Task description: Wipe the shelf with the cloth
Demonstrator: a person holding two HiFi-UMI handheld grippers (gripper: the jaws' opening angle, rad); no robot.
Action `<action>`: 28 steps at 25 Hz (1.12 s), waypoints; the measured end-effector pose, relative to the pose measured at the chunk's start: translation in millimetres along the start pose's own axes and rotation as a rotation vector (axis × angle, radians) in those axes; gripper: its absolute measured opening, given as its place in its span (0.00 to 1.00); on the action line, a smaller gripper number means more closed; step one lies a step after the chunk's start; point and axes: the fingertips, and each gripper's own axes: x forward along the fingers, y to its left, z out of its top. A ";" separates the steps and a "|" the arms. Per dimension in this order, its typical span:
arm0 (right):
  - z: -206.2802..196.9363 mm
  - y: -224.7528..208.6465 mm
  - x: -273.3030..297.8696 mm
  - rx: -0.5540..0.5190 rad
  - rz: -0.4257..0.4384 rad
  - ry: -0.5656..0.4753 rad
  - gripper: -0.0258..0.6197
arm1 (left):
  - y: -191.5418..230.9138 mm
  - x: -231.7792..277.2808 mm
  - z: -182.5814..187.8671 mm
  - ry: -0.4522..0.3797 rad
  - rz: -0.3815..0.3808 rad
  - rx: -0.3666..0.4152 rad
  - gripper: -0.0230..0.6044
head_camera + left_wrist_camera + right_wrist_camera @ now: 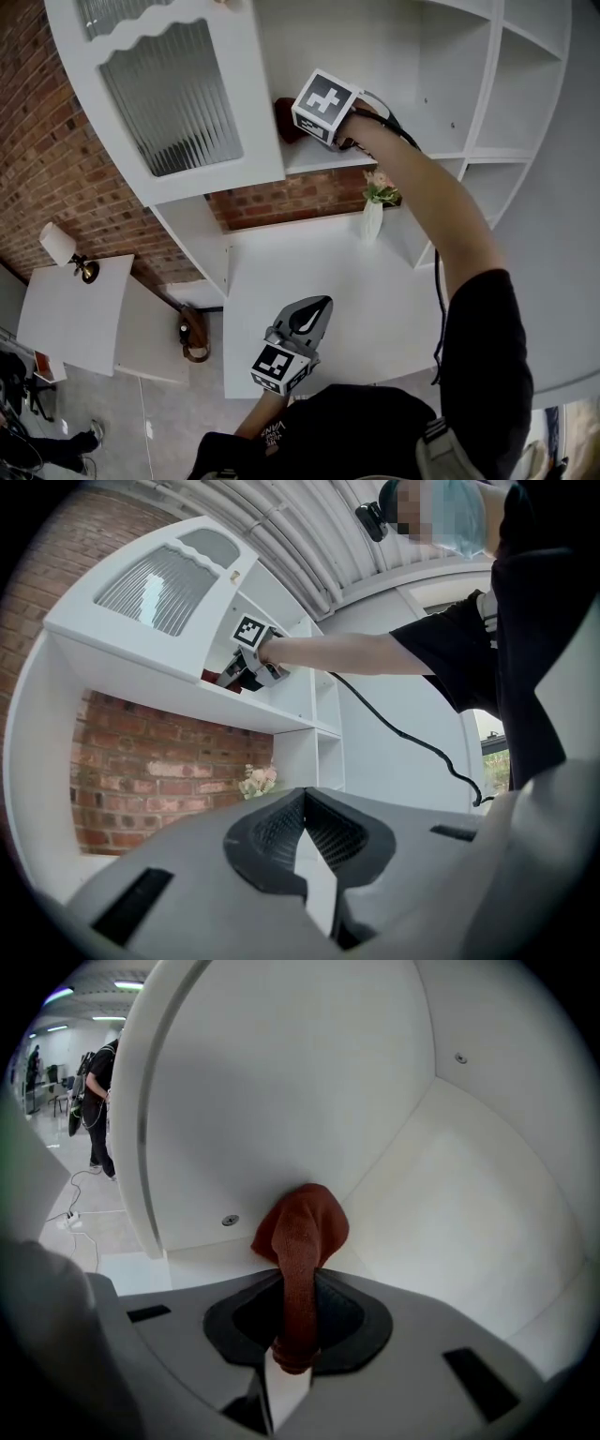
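Note:
In the head view my right gripper (305,129) reaches up into the white cabinet's upper compartment and is shut on a rust-red cloth (286,120), which lies on the shelf (319,157). In the right gripper view the cloth (302,1232) runs up out of the shut gripper (298,1283) and bunches against the compartment's back corner, low on the shelf (450,1241). My left gripper (322,305) hangs low over the white counter, shut and holding nothing. Its own view shows the left gripper (305,803) with its jaws meeting. That view also shows the right gripper (248,667) and the cloth (214,677) up on the shelf.
An open cabinet door (178,94) with ribbed glass stands left of the compartment. A white vase of flowers (373,211) sits on the counter (309,272) under the shelf. Brick wall behind, more cubbies to the right. A lamp (61,246) stands on a side table; a person (98,1101) stands far off.

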 end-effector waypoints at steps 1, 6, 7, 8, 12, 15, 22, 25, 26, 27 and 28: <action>0.7 4.1 1.6 -0.005 0.010 0.003 0.13 | 0.7 -2.4 -0.2 0.001 0.002 0.000 0.05; -2.1 14.1 6.1 -0.007 0.042 0.016 0.13 | 1.5 -8.9 -0.7 0.008 0.000 -0.005 0.05; -3.4 13.8 6.0 -0.003 0.043 0.017 0.13 | 0.4 -8.8 -1.9 0.008 -0.005 -0.006 0.05; -4.9 12.7 5.7 0.003 0.043 0.017 0.13 | -0.9 -8.3 -3.0 0.008 -0.011 -0.008 0.05; -19.4 0.9 1.6 0.016 0.024 0.044 0.13 | -5.9 -2.6 -0.2 0.005 -0.028 -0.012 0.05; -37.6 -13.7 -2.3 0.031 0.000 0.072 0.13 | -9.0 4.0 -1.2 0.010 -0.038 -0.010 0.05; -88.7 -50.9 -16.0 0.085 -0.062 0.143 0.13 | -20.2 22.9 -3.6 0.012 -0.085 -0.017 0.05; -112.2 -68.2 -22.8 0.100 -0.094 0.182 0.13 | -27.1 33.5 -2.3 0.007 -0.113 -0.023 0.05; -120.5 -74.1 -25.7 0.103 -0.108 0.200 0.13 | -28.8 36.7 -2.6 0.007 -0.120 -0.025 0.05; -128.9 -80.0 -28.6 0.106 -0.122 0.219 0.13 | -30.2 39.5 -3.2 0.007 -0.126 -0.025 0.05; -137.3 -85.6 -31.6 0.109 -0.138 0.239 0.13 | -31.3 42.0 -4.1 0.008 -0.131 -0.023 0.05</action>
